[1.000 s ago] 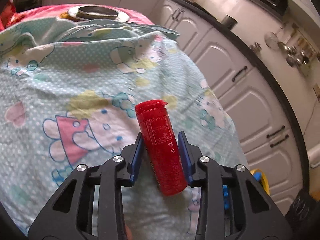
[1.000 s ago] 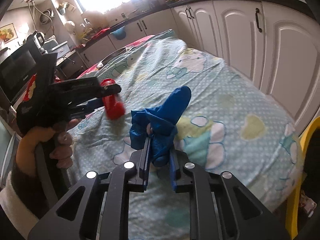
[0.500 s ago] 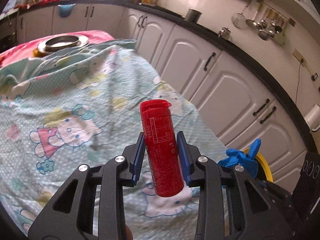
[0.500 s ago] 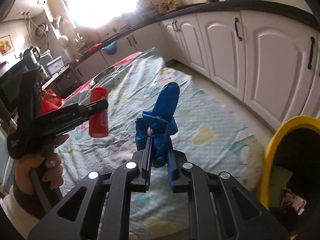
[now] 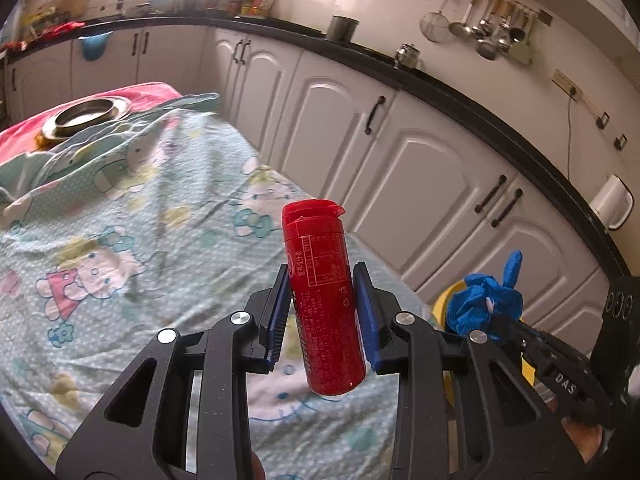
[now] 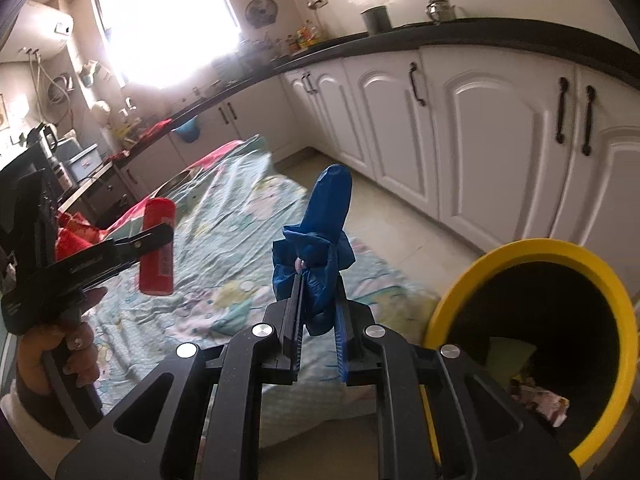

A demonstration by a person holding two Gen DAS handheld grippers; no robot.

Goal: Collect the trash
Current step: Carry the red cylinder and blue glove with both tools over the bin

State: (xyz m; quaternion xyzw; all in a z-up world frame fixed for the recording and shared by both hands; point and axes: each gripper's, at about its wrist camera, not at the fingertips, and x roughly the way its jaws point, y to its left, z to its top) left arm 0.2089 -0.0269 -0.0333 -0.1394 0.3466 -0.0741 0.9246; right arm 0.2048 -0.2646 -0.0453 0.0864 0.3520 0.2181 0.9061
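Left gripper [image 5: 322,312], pinching a red plastic flip-cap bottle [image 5: 323,304], and right gripper [image 6: 318,316], clamping a crumpled blue glove [image 6: 320,240], have swung off the cartoon-print bedsheet [image 6: 240,248] toward the yellow-rimmed bin [image 6: 452,300]; release is judged next.

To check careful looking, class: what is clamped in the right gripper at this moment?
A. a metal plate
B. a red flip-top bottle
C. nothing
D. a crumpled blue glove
D: the right gripper pinches the crumpled blue glove, while the red bottle sits in the left gripper.
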